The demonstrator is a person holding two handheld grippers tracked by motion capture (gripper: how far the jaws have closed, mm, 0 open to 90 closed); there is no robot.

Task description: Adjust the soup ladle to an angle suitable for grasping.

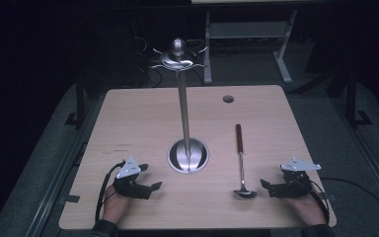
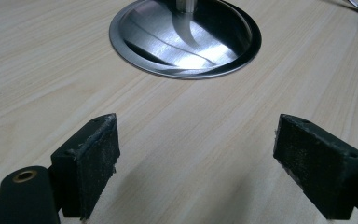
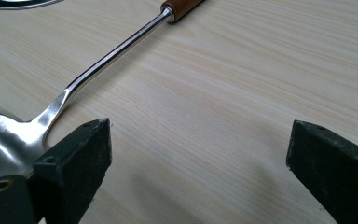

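A steel ladle (image 1: 241, 168) with a reddish wooden handle lies on the table, bowl toward the front; its shaft (image 3: 116, 53) runs up and away in the right gripper view. A tall steel utensil stand (image 1: 183, 106) rises from a round base (image 1: 188, 157) (image 2: 185, 39) at the table's middle, with hooks at its top. My left gripper (image 1: 150, 177) (image 2: 198, 168) rests at the front left, open and empty, facing the base. My right gripper (image 1: 266, 186) (image 3: 198, 172) rests at the front right, open, its jaws empty, just right of the ladle's bowl (image 3: 2, 140).
The light wooden table (image 1: 143, 118) has a round cable hole (image 1: 228, 98) near its back edge. A metal-framed bench stands on the dark floor behind. Cables trail from both grippers off the front edge.
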